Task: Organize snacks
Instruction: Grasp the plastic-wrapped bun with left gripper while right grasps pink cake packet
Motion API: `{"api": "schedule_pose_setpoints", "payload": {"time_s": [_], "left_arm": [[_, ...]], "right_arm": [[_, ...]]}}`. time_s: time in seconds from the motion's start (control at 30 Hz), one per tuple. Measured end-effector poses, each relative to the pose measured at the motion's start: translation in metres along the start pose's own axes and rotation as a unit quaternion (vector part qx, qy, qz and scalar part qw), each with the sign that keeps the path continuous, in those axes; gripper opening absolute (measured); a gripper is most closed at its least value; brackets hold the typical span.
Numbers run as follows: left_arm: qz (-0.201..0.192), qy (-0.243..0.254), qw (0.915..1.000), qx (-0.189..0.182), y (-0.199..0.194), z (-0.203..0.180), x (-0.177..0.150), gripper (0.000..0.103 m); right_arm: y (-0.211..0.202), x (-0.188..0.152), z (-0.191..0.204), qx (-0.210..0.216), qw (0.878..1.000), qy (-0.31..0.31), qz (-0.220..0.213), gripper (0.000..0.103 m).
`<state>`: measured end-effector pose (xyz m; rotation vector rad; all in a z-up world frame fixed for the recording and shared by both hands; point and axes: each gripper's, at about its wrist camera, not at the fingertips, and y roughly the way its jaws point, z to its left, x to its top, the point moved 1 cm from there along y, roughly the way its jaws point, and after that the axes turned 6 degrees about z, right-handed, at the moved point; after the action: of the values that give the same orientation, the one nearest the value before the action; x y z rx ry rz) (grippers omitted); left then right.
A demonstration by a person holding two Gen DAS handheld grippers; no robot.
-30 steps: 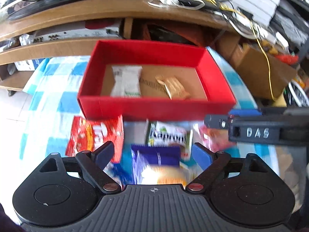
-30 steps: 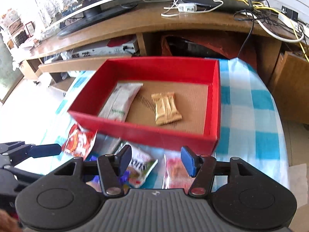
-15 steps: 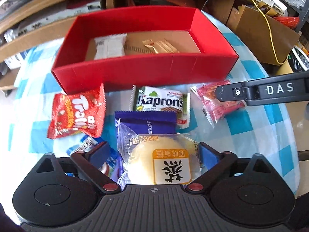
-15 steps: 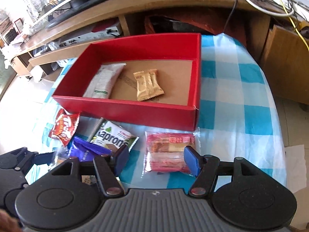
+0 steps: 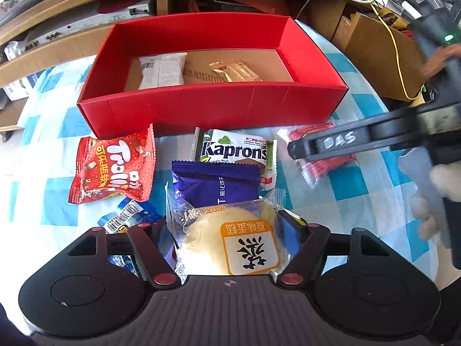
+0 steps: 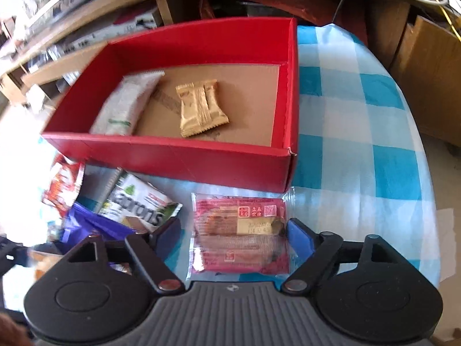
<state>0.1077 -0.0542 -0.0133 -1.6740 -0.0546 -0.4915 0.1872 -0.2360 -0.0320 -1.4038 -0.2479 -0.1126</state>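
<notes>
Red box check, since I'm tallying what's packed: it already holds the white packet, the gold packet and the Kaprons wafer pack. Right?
Not quite. The red box holds only the white packet and the gold packet. The left wrist view shows the Kaprons wafer pack lying on the checked tablecloth in front of the box.

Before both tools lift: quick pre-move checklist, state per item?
1. Cake pack sits between left tool fingers, jaws just closing: ok.
2. Left pads firmly on the pack: cannot tell.
3. Pink pack between right tool fingers, jaws just opening: ok.
4. Right pads pressing it: not ok, gap on the left side.
5. Red box has bare floor right of the gold pack: ok.
6. Cake pack free of the purple pack: not ok, it overlaps it.
</notes>
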Motion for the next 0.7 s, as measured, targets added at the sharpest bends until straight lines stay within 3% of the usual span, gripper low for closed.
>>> {"api": "schedule_pose_setpoints", "payload": {"time_s": [0.17,0.23,0.4,0.43,0.57,0.7], "left_arm": [[0.005,-0.004,0.9999,-0.009,0.004,0.003,0.001,0.081],[0.008,-0.004,0.9999,-0.009,0.006,0.003,0.001,0.083],[0.014,-0.004,0.9998,-0.013,0.008,0.005,0.000,0.085],[0.014,-0.004,0.9998,-0.014,0.008,0.005,0.000,0.085],[0.012,-0.003,0.9998,-0.015,0.007,0.004,-0.001,0.080],[0.005,-0.003,0.9999,-0.009,0.001,0.002,-0.001,0.075]], "right_arm": [[0.008,-0.001,-0.004,-0.003,1.000,-0.009,-0.003,0.094],[0.011,-0.002,-0.005,0.007,1.000,-0.009,0.009,0.103],[0.010,-0.006,-0.008,0.010,1.000,-0.011,0.010,0.103],[0.007,-0.007,-0.008,-0.003,1.000,-0.012,0.006,0.092],[-0.002,-0.016,-0.008,-0.012,1.000,-0.015,-0.003,0.067],[-0.009,-0.023,-0.005,-0.010,1.000,-0.022,-0.001,0.065]]}}
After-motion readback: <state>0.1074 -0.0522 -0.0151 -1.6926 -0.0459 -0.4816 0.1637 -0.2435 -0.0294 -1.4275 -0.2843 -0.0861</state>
